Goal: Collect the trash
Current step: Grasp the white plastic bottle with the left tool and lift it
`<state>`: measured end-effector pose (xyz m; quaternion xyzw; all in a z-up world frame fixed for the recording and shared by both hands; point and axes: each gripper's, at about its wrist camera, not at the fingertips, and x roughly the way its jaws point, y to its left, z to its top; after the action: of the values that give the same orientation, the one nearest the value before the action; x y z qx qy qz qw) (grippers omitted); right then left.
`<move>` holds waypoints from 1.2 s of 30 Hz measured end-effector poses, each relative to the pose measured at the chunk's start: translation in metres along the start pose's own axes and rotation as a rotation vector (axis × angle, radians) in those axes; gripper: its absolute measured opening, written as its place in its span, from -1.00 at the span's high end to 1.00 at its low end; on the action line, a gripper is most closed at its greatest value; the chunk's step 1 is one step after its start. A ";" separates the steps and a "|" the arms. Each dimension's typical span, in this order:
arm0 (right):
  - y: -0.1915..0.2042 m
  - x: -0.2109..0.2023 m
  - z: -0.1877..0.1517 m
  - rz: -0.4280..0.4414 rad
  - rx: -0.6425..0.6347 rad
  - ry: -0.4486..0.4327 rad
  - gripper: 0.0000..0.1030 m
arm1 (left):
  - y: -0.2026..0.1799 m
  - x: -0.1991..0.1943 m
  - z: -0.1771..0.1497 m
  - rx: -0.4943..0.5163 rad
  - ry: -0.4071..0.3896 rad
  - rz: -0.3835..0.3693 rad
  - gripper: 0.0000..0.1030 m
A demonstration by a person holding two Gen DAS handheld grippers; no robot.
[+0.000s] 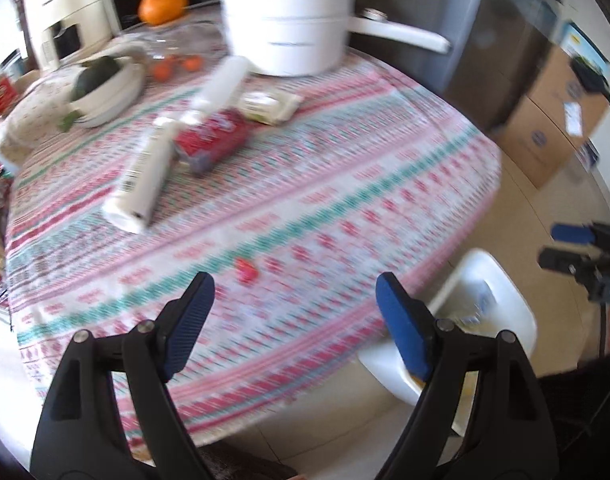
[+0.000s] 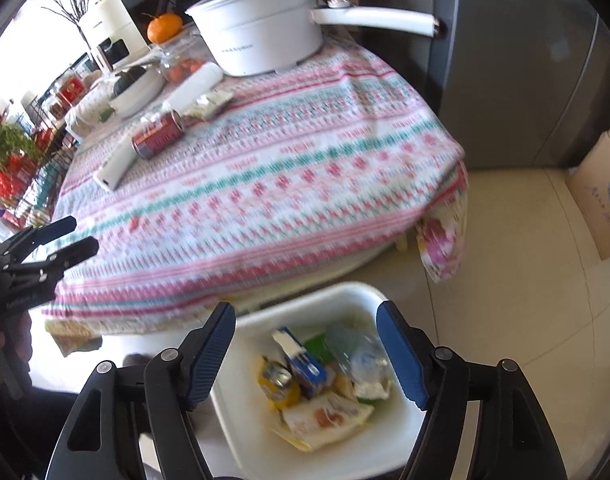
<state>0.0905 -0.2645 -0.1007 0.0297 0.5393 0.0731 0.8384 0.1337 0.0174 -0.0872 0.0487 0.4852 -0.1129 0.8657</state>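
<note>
Your right gripper [image 2: 305,352] hangs wide and empty over the white bin [image 2: 389,436] beside the table, heaped with cartons, wrappers and a crumpled bottle. Your left gripper [image 1: 293,320], also spread, holds nothing above the patterned tablecloth [image 1: 305,200], where a red can [image 2: 157,134] lies tipped.

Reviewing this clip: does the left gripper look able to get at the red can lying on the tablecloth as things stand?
Probably yes. The left gripper is open and empty, with only bare tablecloth ahead. The red can lies wedged between two white tubes, which may crowd the fingers.
</note>
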 end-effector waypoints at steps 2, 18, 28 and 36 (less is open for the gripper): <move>0.009 0.002 0.009 -0.007 -0.005 -0.011 -0.48 | 0.018 0.004 0.007 -0.022 -0.002 0.031 -0.61; 0.069 0.055 0.071 -0.069 -0.132 0.043 -0.52 | 0.148 0.076 0.068 -0.202 0.042 0.064 -0.45; 0.093 0.084 0.110 -0.066 -0.141 0.071 -0.52 | 0.158 0.125 0.082 -0.166 0.199 0.023 -0.09; 0.125 0.101 0.137 -0.063 -0.160 0.074 -0.52 | 0.170 0.113 0.060 -0.271 0.161 -0.047 -0.05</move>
<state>0.2443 -0.1212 -0.1185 -0.0571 0.5631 0.0908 0.8194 0.2814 0.1535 -0.1568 -0.0710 0.5648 -0.0624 0.8198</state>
